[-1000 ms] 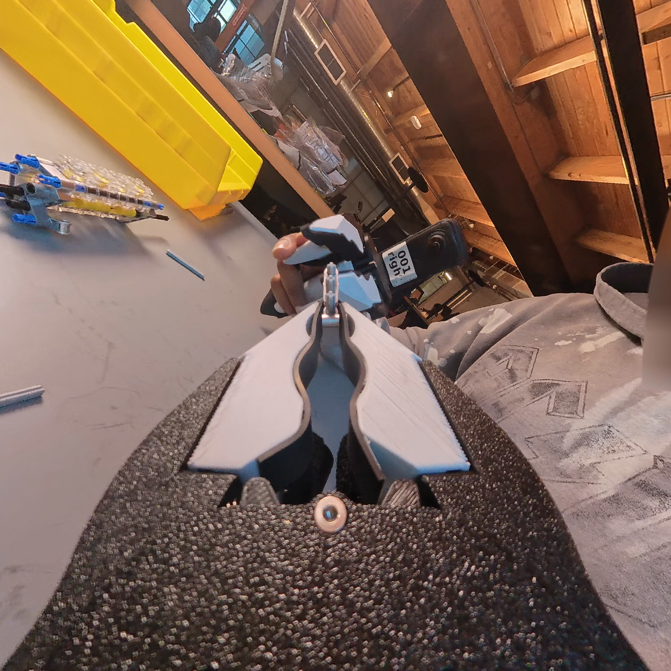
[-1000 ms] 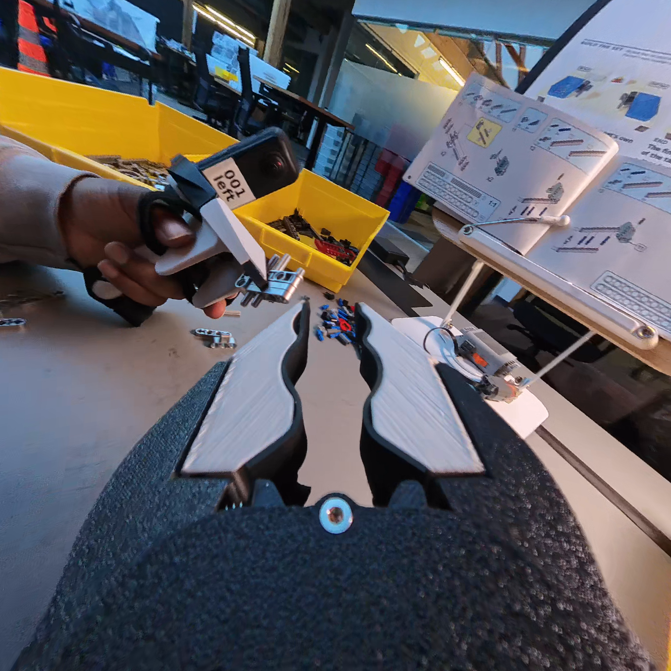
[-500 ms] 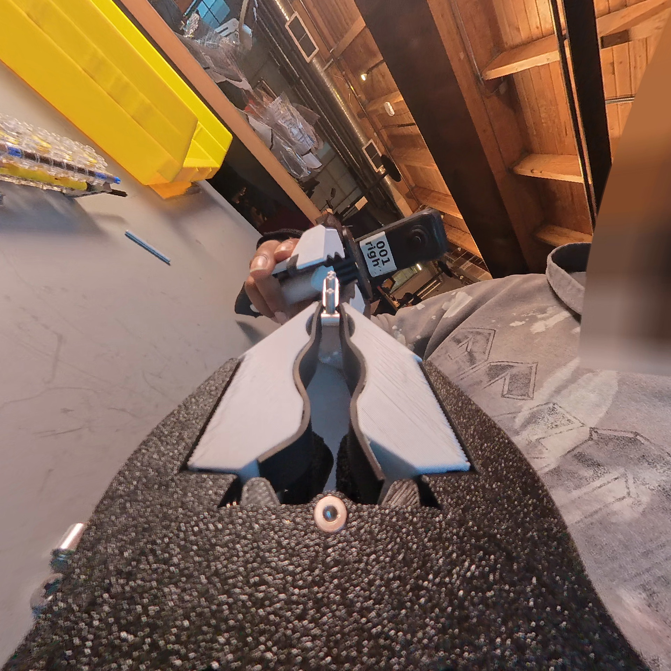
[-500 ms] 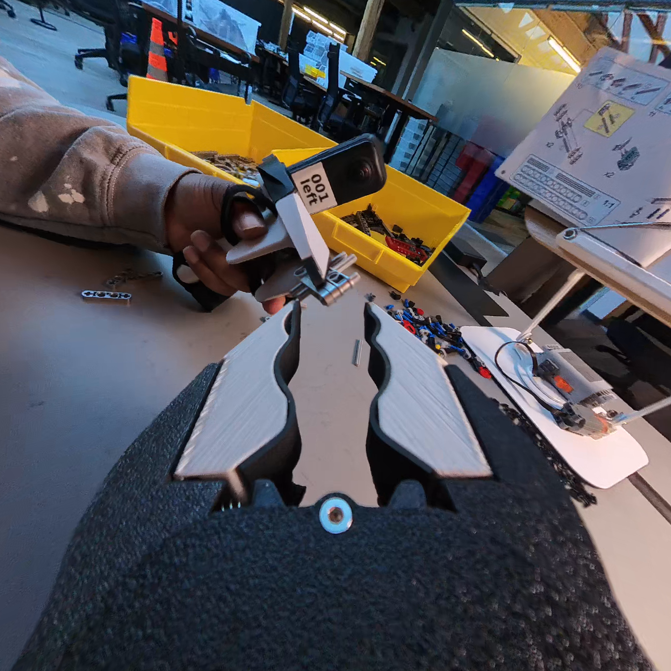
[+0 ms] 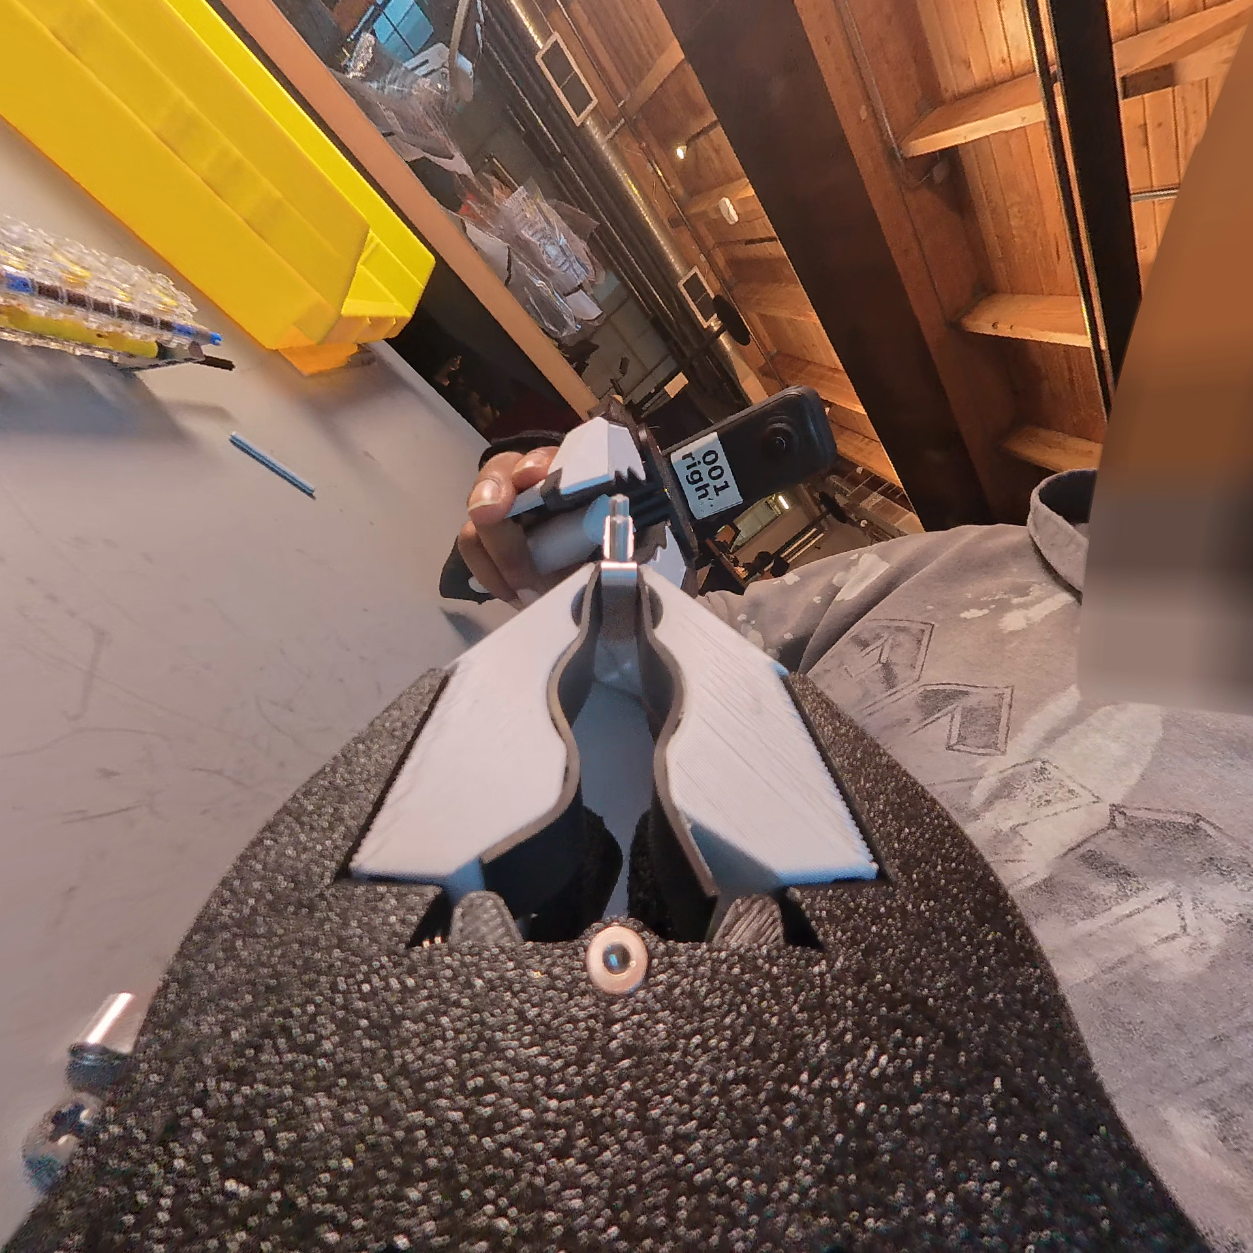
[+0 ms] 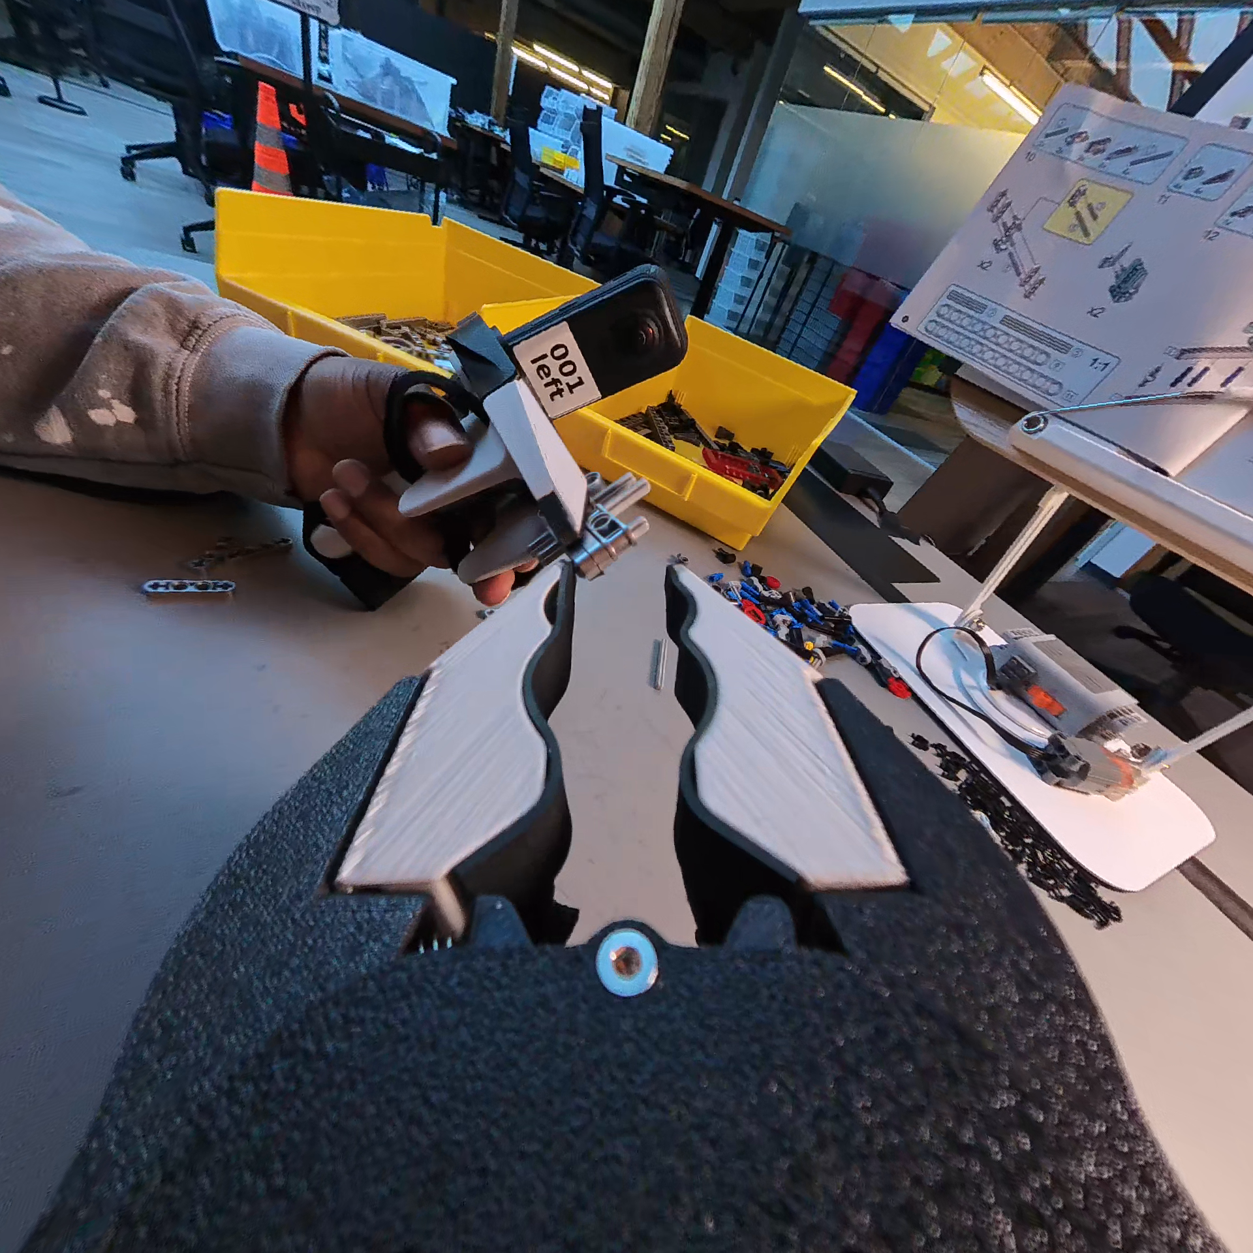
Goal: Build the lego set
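Left tongs [image 5: 618, 576]: clenched on a small grey pin-and-connector assembly [image 5: 617, 542], which is gripped at the very tips and held raised above the bench [image 5: 169, 644]. In the right wrist view the same assembly [image 6: 605, 525] is seen projecting from the left tongs [image 6: 566, 542], just beyond the tip of the right tongs' left finger; whether the two touch cannot be told.

Right tongs [image 6: 618, 576]: released, fingers spread, nothing held between them. Bare bench is seen through the gap, with a short grey axle [image 6: 658, 664] lying there near the right finger.

Items catalogued ahead of the right tongs:
- Two yellow bins [image 6: 380, 264], set beyond the left tongs; dark parts are held in the nearer one.
- A scatter of small blue, black and red pins [image 6: 786, 610], ahead and to the right of the tips.
- A white tray [image 6: 1119, 847], to the right, on which a grey motor unit with cable [image 6: 1058, 712] is laid.
- A row of small black pieces [image 6: 1017, 827], along the tray's near edge.
- A flat grey beam [image 6: 188, 586], to the left, on the bench.
- An instruction sheet on a stand [image 6: 1085, 257], upper right.

Items catalogued about the left tongs:
- A yellow bin [image 5: 203, 176], far left of the tips.
- A clear studded assembly with blue pins [image 5: 88, 305], left, on the bench.
- A thin blue-grey axle [image 5: 271, 464], left of the tips.
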{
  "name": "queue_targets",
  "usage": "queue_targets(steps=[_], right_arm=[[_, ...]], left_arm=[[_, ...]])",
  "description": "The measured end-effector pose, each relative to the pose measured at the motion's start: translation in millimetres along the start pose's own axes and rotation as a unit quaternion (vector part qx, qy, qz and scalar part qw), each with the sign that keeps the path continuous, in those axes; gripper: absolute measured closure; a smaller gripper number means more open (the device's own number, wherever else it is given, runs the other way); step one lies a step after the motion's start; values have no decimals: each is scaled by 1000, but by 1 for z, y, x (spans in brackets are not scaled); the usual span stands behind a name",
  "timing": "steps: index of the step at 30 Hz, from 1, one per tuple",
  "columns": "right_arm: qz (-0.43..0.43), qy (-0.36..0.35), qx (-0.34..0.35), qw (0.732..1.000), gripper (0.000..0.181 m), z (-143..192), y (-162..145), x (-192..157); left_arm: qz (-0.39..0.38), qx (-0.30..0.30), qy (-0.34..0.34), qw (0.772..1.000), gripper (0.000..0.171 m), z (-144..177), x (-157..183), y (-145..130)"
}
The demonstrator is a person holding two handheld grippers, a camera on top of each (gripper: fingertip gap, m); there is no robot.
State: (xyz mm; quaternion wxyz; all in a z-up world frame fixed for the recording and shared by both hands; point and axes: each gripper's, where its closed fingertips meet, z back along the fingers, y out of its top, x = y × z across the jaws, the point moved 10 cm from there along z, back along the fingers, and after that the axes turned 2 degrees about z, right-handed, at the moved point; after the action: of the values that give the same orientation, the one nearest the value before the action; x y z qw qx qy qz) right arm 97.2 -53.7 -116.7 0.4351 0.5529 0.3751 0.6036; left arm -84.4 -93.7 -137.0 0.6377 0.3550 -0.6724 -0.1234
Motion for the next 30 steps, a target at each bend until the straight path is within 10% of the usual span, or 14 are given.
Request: queue_targets(steps=[17, 30], right_arm=[[3, -35, 8, 999, 159, 8, 8, 12], [24, -26, 1, 999, 144, -10, 12, -11]], left_arm=[[-10, -22, -13, 1000, 166, -10, 6, -6], [75, 113, -21, 991, 166, 6, -7, 3]])
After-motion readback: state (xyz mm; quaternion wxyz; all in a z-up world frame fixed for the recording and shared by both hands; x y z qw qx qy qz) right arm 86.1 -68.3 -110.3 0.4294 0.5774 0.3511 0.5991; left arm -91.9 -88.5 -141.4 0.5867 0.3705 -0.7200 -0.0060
